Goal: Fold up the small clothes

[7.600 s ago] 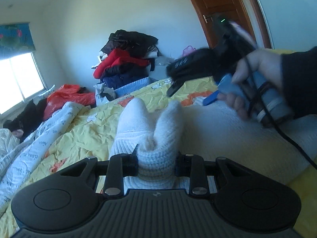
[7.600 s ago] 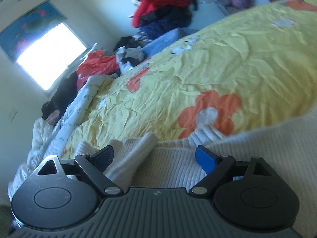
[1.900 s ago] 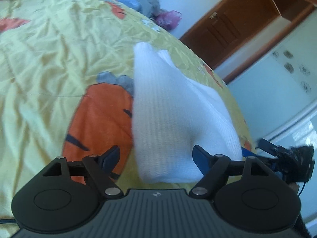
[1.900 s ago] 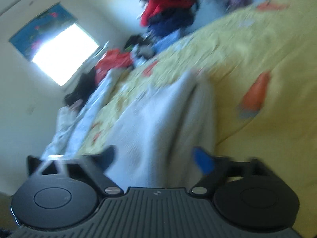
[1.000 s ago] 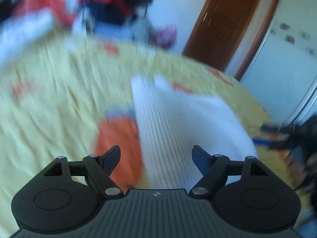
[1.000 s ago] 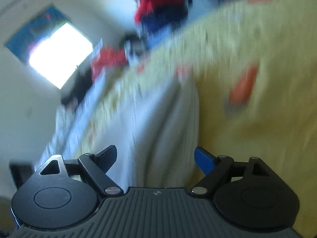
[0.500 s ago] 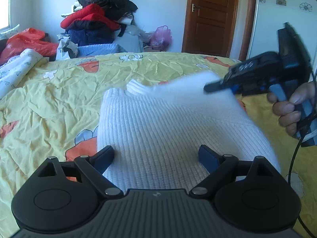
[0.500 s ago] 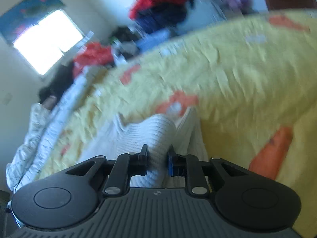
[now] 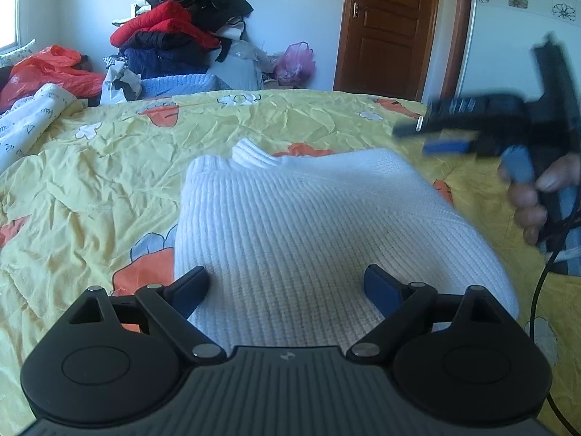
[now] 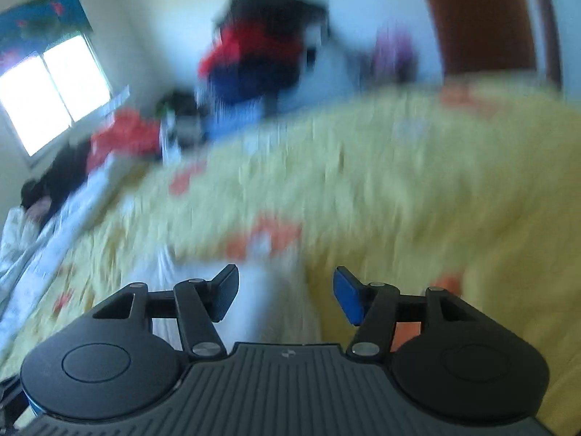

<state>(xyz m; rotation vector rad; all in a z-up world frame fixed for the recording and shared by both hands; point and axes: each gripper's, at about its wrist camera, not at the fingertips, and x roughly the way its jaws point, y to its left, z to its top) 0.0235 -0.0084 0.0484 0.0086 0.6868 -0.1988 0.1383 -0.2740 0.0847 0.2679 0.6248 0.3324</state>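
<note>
In the left wrist view, the left claw (image 9: 286, 286) was spread wide with nothing between its tips, hovering low over the near end of a white knitted sweater (image 9: 308, 214). The sweater lay folded on the yellow flowered bedspread (image 9: 90, 181), stretching straight ahead of the claw, its ribbed collar at the far end. Ahead and to the right, above the sweater's far right corner and clear of it, the right claw (image 9: 428, 138) showed blurred in a hand (image 9: 537, 203), its blue tip visible and its tips apart. Far ahead, beyond the bed, stood a pile of clothes (image 9: 181, 29) to the left and a brown door (image 9: 385, 29) to the right. In the right wrist view, heavily smeared by motion, the right claw (image 10: 286, 299) was released, gripping nothing; a pale blur of the sweater (image 10: 254, 309) sat just ahead between and left of its tips, with the bedspread (image 10: 399, 181) beyond.
</note>
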